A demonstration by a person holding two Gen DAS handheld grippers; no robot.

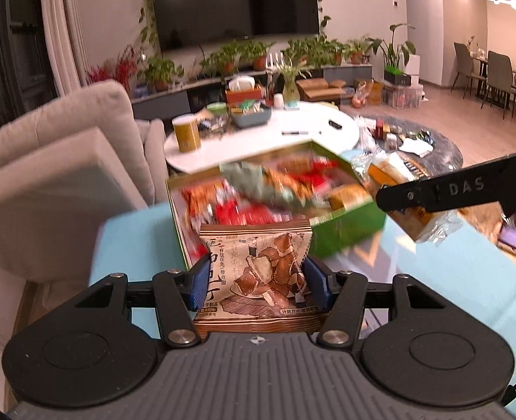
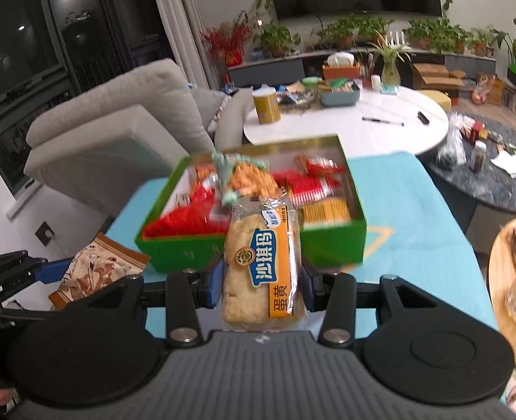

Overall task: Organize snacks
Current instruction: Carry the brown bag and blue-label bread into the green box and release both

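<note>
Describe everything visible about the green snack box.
The green box is a shallow, open-topped rectangular carton, glossy green outside with a gold-edged rim. It sits flat on the light blue mat, packed with red, orange and yellow snack packets. Neither gripper touches it; both held snacks hang in front of its near wall.

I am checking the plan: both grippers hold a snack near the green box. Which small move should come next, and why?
Probably carry the right gripper forward over the green box and release there: its jaws grip the sachima pack, and the box lies open just ahead.
</note>
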